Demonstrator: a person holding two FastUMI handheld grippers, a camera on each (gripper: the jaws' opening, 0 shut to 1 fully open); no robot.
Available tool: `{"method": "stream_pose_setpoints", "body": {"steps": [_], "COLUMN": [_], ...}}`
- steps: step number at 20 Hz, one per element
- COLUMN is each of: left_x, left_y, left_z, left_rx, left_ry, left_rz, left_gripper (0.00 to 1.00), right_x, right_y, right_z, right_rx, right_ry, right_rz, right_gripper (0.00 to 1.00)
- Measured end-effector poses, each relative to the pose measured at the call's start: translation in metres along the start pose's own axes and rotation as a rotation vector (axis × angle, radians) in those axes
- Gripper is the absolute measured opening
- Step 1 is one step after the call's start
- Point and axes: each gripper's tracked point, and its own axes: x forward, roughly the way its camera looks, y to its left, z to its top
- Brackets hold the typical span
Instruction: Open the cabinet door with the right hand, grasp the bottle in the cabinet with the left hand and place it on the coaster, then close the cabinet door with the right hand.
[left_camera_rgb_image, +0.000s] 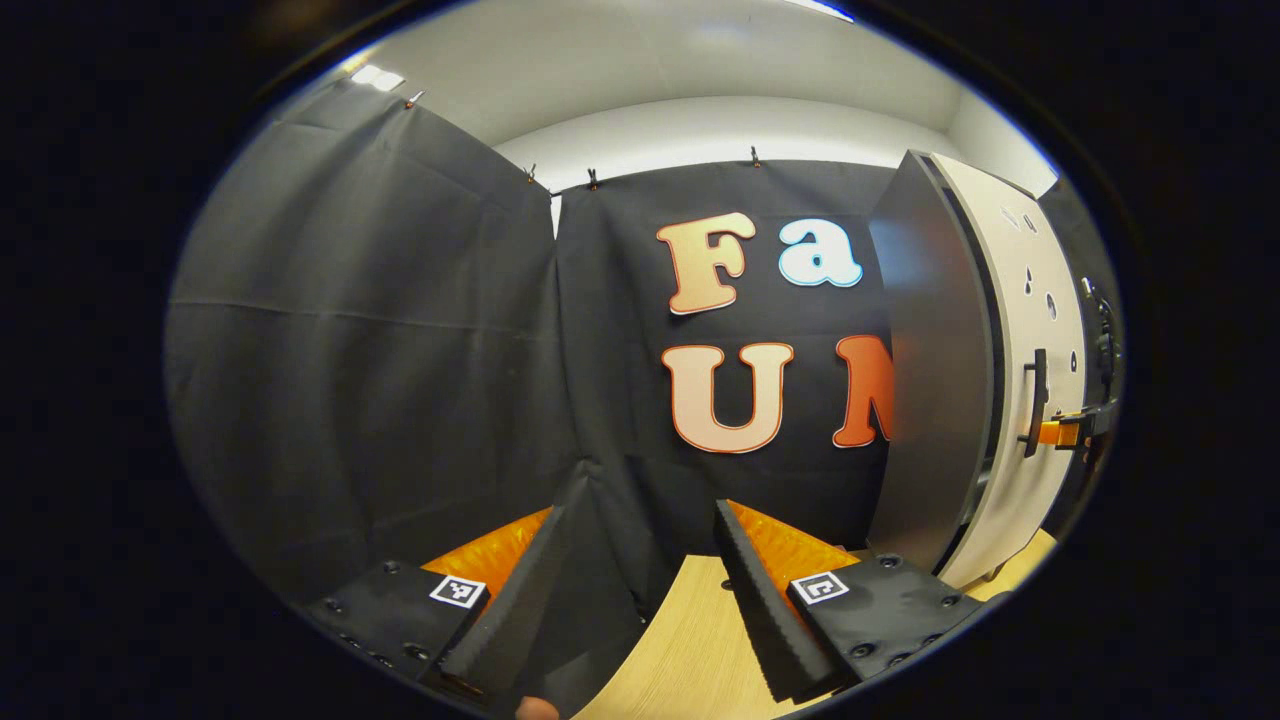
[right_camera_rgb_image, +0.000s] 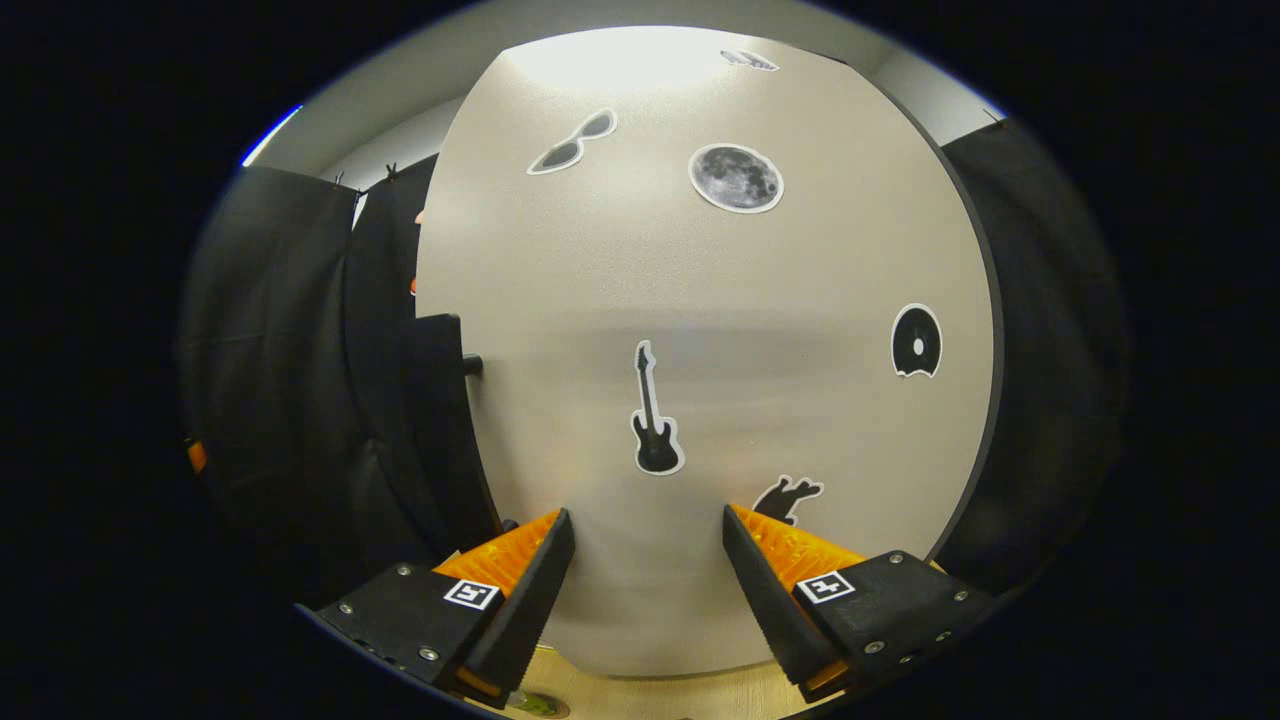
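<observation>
While the cabinet (left_camera_rgb_image: 935, 370) stands shut on the pale wooden surface (left_camera_rgb_image: 690, 640), we judge the task to be at its very start, with the door not yet opened. Its pale door (right_camera_rgb_image: 700, 350) looms close in front of our right hand-held gripper (right_camera_rgb_image: 648, 580), whose fingers are spread wide with nothing between them; stickers of a guitar (right_camera_rgb_image: 652, 420), a moon (right_camera_rgb_image: 735, 178) and sunglasses (right_camera_rgb_image: 572, 142) dot the panel. From the left gripper view we see the cabinet's dark side and, on the door face, a slim dark handle (left_camera_rgb_image: 1036, 400) standing upright near the door's edge, with the other gripper's fingers seemingly reaching toward it at the far right, though we cannot tell whether they touch it. Our left hand-held gripper (left_camera_rgb_image: 640, 610) hangs spread as well, empty, above the surface and pointed at the booth's cloth wall, well apart from the cabinet. We cannot see the bottle; going by the task, it should be behind the closed door. We see no coaster from these angles either. We expect the door to be a stiff, light panel that swings on hinges, best taken by closing the fingers across the handle's bar and pulling steadily. We guess the bottle will be smooth and slippery, so a grip around its middle seems safest.
</observation>
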Motion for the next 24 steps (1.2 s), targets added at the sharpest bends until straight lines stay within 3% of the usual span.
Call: {"method": "stream_pose_setpoints", "body": {"steps": [12,16,24], "left_x": [0.009,0.017,0.018], "left_y": [0.009,0.011,-0.007], "left_z": [-0.005,0.003,0.076], "left_rx": [0.002,0.001,0.02], "left_ry": [0.014,0.01,-0.097], "left_rz": [-0.006,-0.006,-0.062], "left_gripper": [0.94,0.94,0.94], "right_x": [-0.001,-0.001,-0.079], "right_y": [0.001,0.0,-0.046], "right_z": [-0.003,-0.004,0.078], "right_rx": [-0.06,-0.041,-0.096], "right_ry": [-0.011,0.011,-0.088], "right_rz": [-0.089,-0.083,-0.121], "right_gripper": [0.93,0.93,0.92]}}
